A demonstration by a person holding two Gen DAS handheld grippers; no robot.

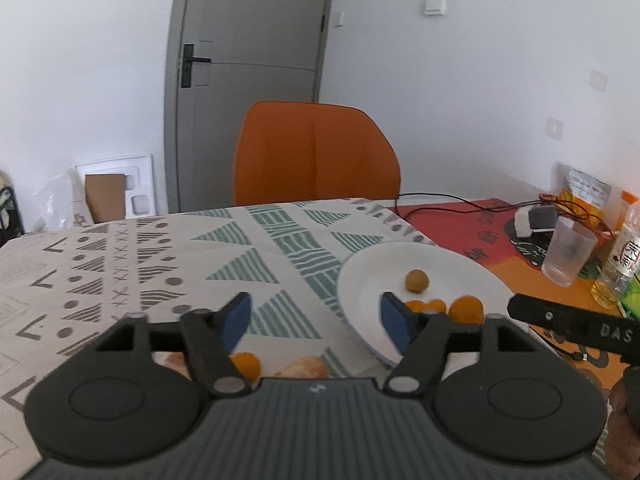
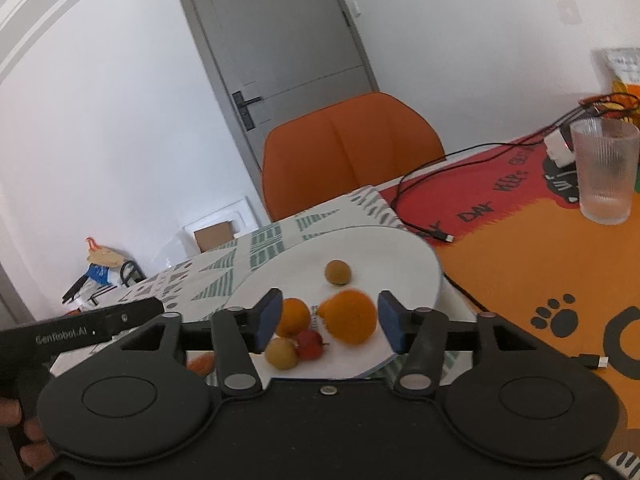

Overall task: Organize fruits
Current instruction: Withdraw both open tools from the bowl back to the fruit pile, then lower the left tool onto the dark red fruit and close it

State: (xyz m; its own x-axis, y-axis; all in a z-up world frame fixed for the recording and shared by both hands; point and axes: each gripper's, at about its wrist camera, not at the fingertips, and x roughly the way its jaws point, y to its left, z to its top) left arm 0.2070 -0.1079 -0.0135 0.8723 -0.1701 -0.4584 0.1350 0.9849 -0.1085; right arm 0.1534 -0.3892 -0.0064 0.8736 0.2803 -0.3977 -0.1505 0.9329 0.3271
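Fruits sit mostly on white plate (image 2: pixel 400 248), mid table; big orange (image 2: pixel 351 322) between right claw (image 2: pixel 326 322) tips, claw spread, prob just let go; left claw (image 1: pixel 316 320) spread w/ nothing in it, over two loose fruits (image 1: pixel 245 364) near plate's left.

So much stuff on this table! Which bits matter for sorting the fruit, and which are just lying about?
For the job:
- white plate
- large orange
- smaller orange
- red fruit
- yellowish fruit
- brownish fruit
- loose fruit on the cloth

Just lying about:
- ribbed glass
- black cable
- orange chair
- bottle
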